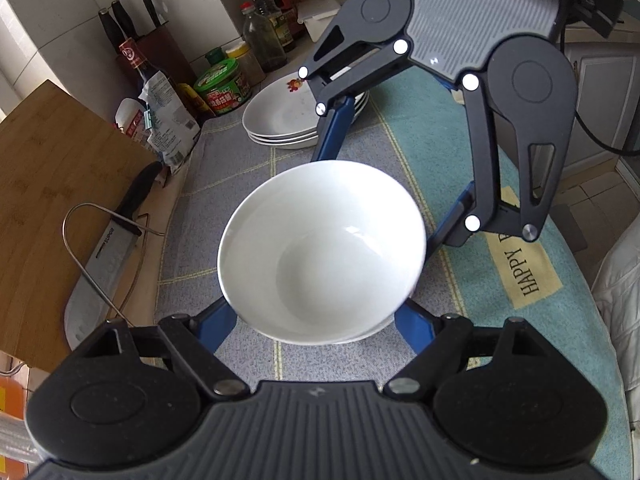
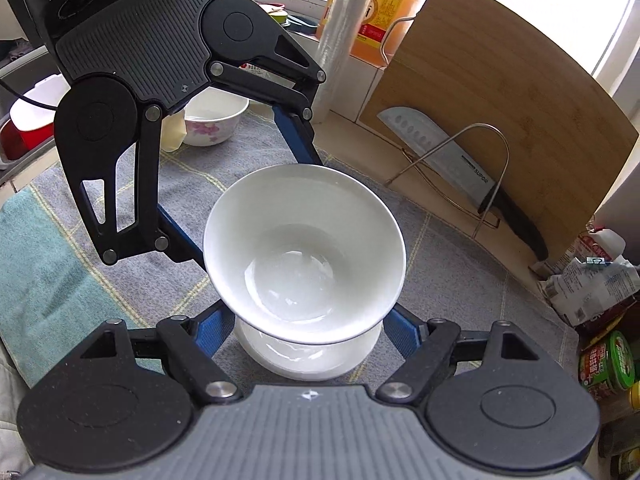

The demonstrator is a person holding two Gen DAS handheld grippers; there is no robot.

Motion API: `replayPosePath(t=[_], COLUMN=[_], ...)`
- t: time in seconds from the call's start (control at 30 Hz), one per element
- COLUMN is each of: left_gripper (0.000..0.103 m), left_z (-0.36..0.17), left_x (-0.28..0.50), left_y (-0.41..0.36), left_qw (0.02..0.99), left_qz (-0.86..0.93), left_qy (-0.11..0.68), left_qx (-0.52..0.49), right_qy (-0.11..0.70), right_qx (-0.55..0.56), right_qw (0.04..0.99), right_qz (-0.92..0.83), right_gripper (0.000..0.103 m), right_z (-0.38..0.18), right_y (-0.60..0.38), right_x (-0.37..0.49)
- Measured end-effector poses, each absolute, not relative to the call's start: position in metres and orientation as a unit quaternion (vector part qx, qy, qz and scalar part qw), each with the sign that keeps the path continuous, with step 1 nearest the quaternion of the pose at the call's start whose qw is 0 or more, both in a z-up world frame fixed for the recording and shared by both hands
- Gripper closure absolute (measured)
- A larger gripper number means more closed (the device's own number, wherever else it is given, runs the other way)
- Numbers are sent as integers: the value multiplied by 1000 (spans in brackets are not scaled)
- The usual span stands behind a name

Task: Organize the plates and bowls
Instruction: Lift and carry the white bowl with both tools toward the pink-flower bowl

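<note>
A white bowl (image 1: 320,248) (image 2: 304,248) sits nested on another white bowl (image 2: 308,356) on the grey cloth. Both grippers face each other across it. My left gripper (image 1: 320,316) has its blue fingers (image 1: 216,328) spread on either side of the bowl's base; whether they press it is hidden. My right gripper (image 2: 308,328) has blue fingers (image 2: 404,330) against the lower bowl's sides. A stack of white plates (image 1: 288,116) stands behind, and a flowered bowl (image 2: 214,122) stands at the far end in the right wrist view.
A bamboo cutting board (image 1: 52,184) (image 2: 500,92) leans at the side with a knife (image 1: 100,256) (image 2: 460,164) in a wire rack. Bottles and jars (image 1: 260,36) stand at the counter's back. An orange jug (image 2: 384,12) stands by the window.
</note>
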State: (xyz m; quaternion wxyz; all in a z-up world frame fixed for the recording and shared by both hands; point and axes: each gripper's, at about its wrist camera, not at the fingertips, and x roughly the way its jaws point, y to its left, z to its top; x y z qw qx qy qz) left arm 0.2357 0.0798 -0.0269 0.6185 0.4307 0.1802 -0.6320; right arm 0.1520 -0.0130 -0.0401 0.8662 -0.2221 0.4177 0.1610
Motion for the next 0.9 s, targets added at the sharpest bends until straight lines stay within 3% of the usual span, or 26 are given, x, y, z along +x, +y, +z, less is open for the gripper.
replayPosePath(t=[0.9], left_gripper=[17], left_z=[-38], left_x=[267], left_y=[49], left_qw=[562], left_qz=[-666], left_qy=[289], left_qx=[395], right_qy=[491], right_qx=[-147], right_qw=[837], right_qz=[194], right_gripper=[18], right_z=[-62], right_y=[-46], right_x=[187])
